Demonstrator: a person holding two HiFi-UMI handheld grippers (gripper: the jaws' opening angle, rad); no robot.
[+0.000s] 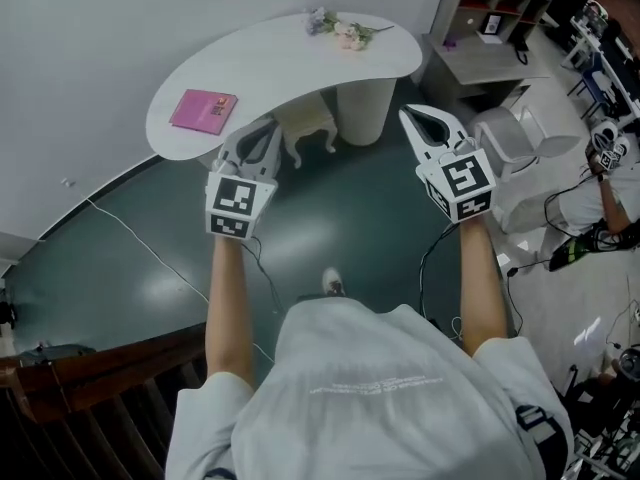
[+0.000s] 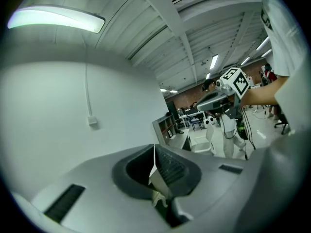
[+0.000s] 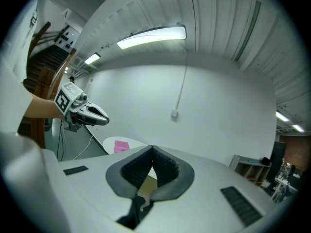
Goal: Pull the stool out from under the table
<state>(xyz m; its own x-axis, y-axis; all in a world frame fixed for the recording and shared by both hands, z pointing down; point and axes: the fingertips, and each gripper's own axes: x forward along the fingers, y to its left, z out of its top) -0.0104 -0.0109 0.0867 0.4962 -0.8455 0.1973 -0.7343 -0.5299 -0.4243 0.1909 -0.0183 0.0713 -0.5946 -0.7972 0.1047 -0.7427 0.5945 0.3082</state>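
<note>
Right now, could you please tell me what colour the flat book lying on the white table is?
Pink. The book shows best in the head view.

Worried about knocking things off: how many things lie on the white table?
2: a pink book at the left end of the table; a small bunch of flowers toward its far right. Nothing looks hidden.

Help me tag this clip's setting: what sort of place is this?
Probably a staged home corner inside a lab or workshop: a white curved table with a stool tucked beneath it, loose cables trailing across the floor, and an open shelf unit beyond.
</note>
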